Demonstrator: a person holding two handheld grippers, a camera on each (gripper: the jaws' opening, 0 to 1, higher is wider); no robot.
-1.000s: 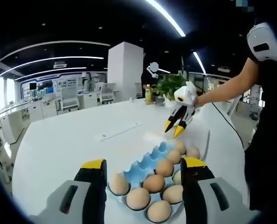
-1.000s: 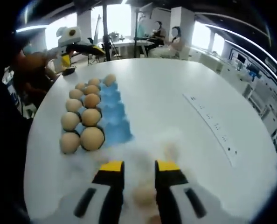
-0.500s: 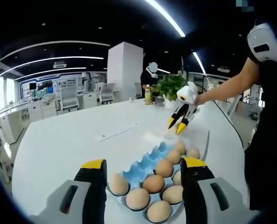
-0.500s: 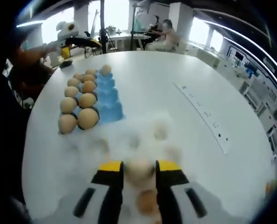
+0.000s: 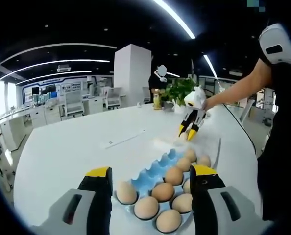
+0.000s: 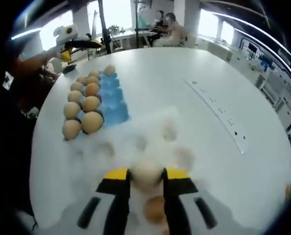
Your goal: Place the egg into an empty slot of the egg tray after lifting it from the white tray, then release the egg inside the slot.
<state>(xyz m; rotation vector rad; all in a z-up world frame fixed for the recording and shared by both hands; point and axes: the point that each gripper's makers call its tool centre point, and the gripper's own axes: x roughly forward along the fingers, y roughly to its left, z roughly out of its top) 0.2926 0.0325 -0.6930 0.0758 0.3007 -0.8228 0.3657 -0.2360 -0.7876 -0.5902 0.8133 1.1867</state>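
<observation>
Since a second ago you've closed your right gripper (image 6: 146,175) on an egg (image 6: 146,174) over the white tray (image 6: 135,142).

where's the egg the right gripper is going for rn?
In the right gripper view, the egg sits between the right gripper fingers over the white tray, right of the blue egg tray.

You are working at a large white table (image 5: 62,152) in an open office. Ceiling light strips (image 5: 177,19) are glowing overhead, a white pillar (image 5: 131,73) is standing beyond the table's far edge, and bright windows (image 6: 118,10) are shining behind.
</observation>
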